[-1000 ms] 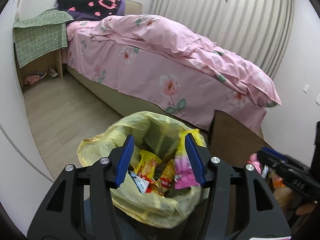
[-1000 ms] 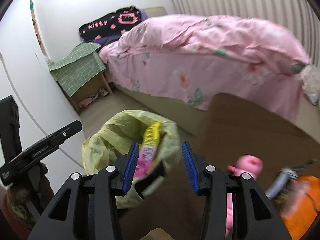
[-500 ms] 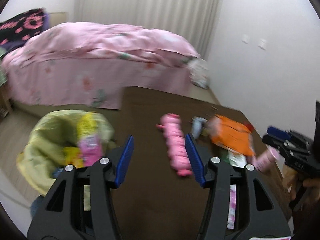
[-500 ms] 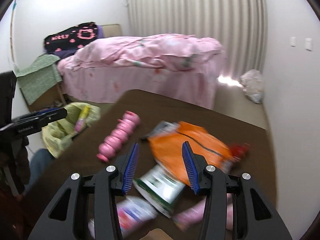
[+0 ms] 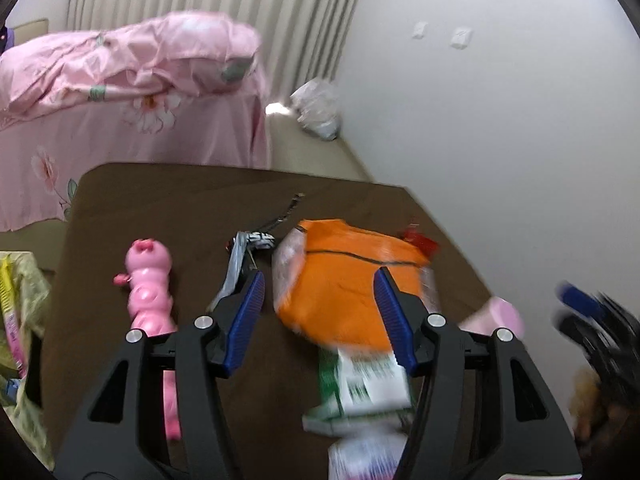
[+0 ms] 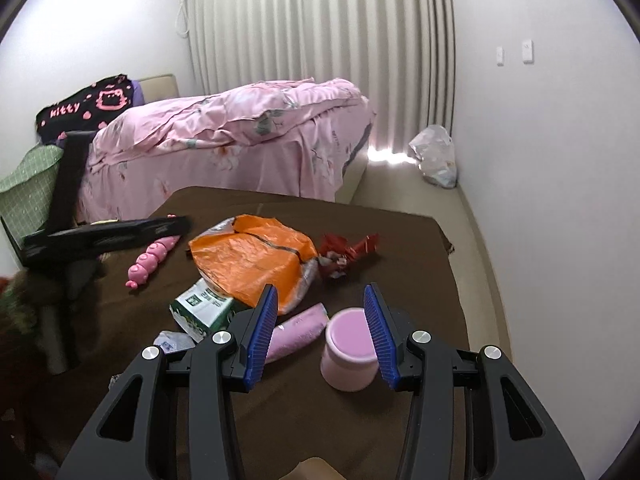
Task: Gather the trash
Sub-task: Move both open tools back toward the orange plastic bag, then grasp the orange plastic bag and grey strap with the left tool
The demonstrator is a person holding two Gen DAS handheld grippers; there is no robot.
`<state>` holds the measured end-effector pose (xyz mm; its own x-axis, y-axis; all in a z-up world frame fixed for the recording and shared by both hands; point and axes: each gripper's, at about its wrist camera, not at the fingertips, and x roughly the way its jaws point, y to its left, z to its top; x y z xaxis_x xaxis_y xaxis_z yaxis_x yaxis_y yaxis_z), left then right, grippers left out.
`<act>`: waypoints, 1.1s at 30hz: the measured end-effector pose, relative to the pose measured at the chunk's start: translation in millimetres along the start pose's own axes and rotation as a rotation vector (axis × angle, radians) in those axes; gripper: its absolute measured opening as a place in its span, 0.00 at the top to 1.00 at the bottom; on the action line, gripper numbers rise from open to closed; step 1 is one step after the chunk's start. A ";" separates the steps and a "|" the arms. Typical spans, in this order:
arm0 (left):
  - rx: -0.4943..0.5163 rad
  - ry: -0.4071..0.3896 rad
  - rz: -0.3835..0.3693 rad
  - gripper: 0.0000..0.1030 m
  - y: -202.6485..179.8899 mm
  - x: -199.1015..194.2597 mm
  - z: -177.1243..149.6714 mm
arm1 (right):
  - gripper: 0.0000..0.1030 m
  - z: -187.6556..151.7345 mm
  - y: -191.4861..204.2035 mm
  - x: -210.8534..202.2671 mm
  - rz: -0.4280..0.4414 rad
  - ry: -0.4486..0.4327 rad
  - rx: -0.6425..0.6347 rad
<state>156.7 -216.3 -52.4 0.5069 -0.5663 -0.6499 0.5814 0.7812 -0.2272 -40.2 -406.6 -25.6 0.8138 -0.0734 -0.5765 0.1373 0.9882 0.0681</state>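
both grippers swung off the yellow trash bag [image 5: 16, 300] a sec ago, now over the brown table [image 6: 360, 400]. left gripper [image 5: 318, 316] jaws just widened a bit, open w/ nothing gripped, above the crumpled orange bag [image 5: 344, 280]. right gripper [image 6: 320, 330] open, pink cup [image 6: 350, 354] btwn its fingers, not pinched. green carton [image 6: 202, 306], red wrapper [image 6: 346, 252], pink toy [image 6: 150, 260] lie nearby.

A home bedroom: a bed [image 6: 240, 140] with pink floral bedding, pleated curtains [image 6: 320, 32] behind.
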 end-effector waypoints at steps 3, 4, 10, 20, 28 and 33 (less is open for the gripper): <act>-0.061 0.085 0.019 0.48 10.4 38.8 7.7 | 0.59 -7.3 -5.9 7.0 -0.004 0.024 0.012; -0.076 0.118 0.017 0.57 13.4 49.1 7.8 | 0.59 -8.3 -7.3 10.6 -0.006 0.031 0.014; -0.085 0.121 -0.027 0.85 21.9 32.8 0.3 | 0.59 -6.2 -8.9 26.0 0.016 0.046 0.042; -0.079 -0.004 0.135 0.85 55.2 -83.8 -30.8 | 0.59 22.6 12.2 53.6 -0.029 0.055 -0.012; -0.087 0.088 0.095 0.84 82.4 -101.9 -79.0 | 0.59 44.1 -5.9 70.6 -0.052 0.093 0.035; -0.092 0.093 0.020 0.78 83.4 -105.3 -92.0 | 0.59 38.3 17.4 77.6 0.016 0.122 0.007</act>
<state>93.2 -67.3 -69.6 0.4545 -0.5266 -0.7184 0.5088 0.8155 -0.2759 46.9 -400.3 -38.0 0.7415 -0.0402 -0.6698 0.1292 0.9881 0.0838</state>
